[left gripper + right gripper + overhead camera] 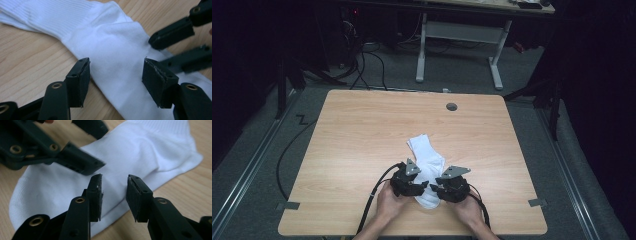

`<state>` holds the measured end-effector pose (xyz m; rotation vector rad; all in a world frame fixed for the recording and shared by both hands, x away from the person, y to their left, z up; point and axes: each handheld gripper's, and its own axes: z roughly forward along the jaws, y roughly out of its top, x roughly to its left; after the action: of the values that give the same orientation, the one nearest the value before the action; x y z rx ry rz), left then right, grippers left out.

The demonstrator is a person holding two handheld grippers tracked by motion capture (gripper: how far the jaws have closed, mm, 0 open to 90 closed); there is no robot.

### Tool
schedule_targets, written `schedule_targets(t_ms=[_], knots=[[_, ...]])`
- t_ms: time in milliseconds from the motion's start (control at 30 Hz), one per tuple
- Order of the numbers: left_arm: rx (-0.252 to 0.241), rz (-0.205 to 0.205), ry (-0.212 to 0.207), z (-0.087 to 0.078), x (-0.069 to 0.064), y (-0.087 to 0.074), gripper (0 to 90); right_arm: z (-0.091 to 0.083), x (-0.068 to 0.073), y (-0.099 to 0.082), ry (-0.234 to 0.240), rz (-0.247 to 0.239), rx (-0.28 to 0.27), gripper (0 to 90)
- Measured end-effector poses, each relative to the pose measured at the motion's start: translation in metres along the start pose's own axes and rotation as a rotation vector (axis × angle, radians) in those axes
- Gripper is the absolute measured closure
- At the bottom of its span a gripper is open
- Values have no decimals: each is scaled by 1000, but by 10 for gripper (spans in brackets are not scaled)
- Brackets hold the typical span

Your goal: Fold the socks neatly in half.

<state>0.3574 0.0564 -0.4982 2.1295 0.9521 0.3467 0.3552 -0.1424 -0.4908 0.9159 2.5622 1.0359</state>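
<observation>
white sock (427, 170), between both hand-held grippers

left tool (421, 186) at 9 o'clock, jaws wide apart, right tool (435, 189) at 3 o'clock, jaws partly apart, tips nearly meeting, both hands low, forearms entering from 6 o'clock

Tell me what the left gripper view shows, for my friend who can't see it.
A white sock lies on a wooden table, between the open black jaws of the left hand-held gripper. The right hand-held gripper reaches onto the sock from the upper right.
</observation>
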Motion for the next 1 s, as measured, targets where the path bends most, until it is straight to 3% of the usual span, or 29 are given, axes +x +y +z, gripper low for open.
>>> schedule_targets(t_ms=[33,100,167,367,467,533,667,833,1000], knots=[[1,5,4,-1,0,-1,398,-1,-2,1,-9,14,-13,658],[-2,10,11,0,1,-1,399,-7,-18,5,-31,96,-55,668],[-5,8,13,0,2,0,400,-9,-29,11,-70,132,-72,681],[-23,-18,20,2,6,0,401,7,-54,24,-131,194,-50,700],[-31,-30,18,2,7,1,400,22,-60,24,-123,221,-23,715],[-37,-31,17,1,8,2,401,25,-59,23,-116,225,-26,744],[-46,-26,14,2,8,4,399,26,-57,27,-109,206,-24,886],[-55,-24,6,2,6,7,398,13,-55,34,-132,176,-65,894],[-49,-10,-10,5,1,10,397,4,-57,41,-170,133,-66,892]])
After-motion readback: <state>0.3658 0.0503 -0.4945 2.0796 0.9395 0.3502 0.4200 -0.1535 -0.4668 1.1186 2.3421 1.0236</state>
